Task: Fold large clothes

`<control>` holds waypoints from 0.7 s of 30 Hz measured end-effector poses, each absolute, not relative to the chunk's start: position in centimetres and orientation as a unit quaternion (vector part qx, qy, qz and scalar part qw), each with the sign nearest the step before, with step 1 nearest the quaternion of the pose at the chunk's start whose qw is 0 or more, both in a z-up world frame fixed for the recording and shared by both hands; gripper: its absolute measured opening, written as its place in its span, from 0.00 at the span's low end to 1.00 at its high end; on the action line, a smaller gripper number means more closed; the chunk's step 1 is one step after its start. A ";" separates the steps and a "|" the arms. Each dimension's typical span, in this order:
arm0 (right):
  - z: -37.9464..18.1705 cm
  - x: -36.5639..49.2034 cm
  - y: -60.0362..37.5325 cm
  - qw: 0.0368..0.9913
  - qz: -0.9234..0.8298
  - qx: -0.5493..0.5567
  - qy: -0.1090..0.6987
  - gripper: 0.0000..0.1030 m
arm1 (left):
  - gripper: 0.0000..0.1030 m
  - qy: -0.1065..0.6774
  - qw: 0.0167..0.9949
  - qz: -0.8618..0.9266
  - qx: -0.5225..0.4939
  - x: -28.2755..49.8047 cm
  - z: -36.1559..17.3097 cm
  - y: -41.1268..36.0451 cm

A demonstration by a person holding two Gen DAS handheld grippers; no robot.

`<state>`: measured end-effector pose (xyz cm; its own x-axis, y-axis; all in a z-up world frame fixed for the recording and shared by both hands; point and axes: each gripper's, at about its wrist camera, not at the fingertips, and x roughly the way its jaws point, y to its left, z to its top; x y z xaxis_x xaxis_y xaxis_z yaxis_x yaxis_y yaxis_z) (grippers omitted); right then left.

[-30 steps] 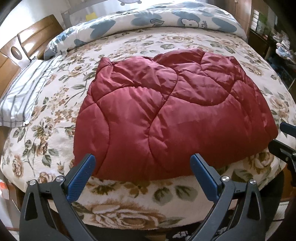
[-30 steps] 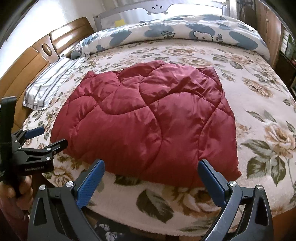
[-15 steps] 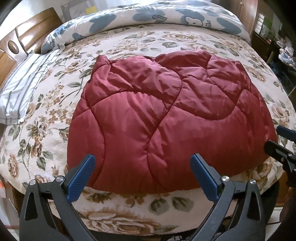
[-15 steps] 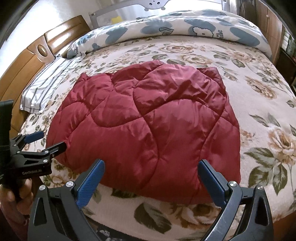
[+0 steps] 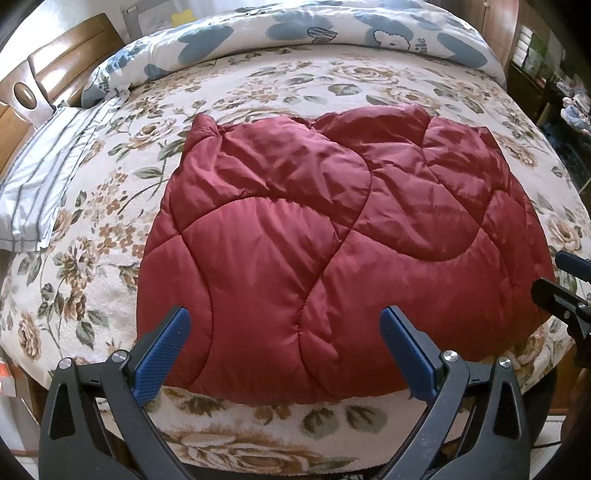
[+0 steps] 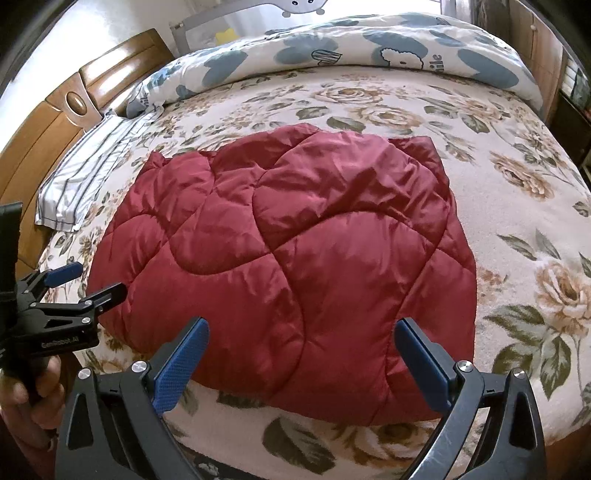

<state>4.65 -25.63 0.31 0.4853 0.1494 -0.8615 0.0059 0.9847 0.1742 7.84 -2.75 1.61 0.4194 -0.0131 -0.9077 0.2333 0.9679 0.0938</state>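
Observation:
A dark red quilted puffer garment (image 5: pixel 332 251) (image 6: pixel 295 266) lies folded and spread flat on the bed, its near hem close to the bed's front edge. My left gripper (image 5: pixel 284 339) hovers open over the garment's near hem, its blue pads apart with nothing between them. My right gripper (image 6: pixel 301 354) also stands open above the near hem, further right. In the right wrist view the left gripper (image 6: pixel 79 284) shows at the far left, held by a hand (image 6: pixel 33 398). The right gripper's tips (image 5: pixel 561 280) poke in at the right edge of the left wrist view.
The bed wears a cream floral blanket (image 5: pixel 258 85) (image 6: pixel 517 184). A blue-and-white duvet (image 5: pixel 332 33) (image 6: pixel 369 48) is bunched at the far side. A striped pillow (image 5: pixel 40 177) (image 6: pixel 85 166) lies at the left by the wooden headboard (image 5: pixel 44 85) (image 6: pixel 44 122). Dark furniture (image 5: pixel 554 96) stands at the right.
Both grippers have moved forward over the bed, closer to the garment's near hem. The garment itself has not shifted and both stay open.

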 end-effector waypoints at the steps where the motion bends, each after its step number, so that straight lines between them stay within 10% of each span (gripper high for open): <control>1: 0.3 4.6 -25.6 0.858 0.042 0.077 0.505 0.98 | 1.00 0.535 0.835 -0.074 0.103 7.9 1.6 -2.7; 21: 0.4 4.8 -25.5 0.858 0.041 0.073 0.506 0.98 | 1.00 0.537 0.834 -0.076 0.101 8.2 1.4 -2.8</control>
<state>4.80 -25.49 0.36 0.4841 0.1448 -0.8629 0.0025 0.9860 0.1668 8.23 -2.77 1.43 0.4127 -0.0187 -0.9107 0.2351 0.9681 0.0866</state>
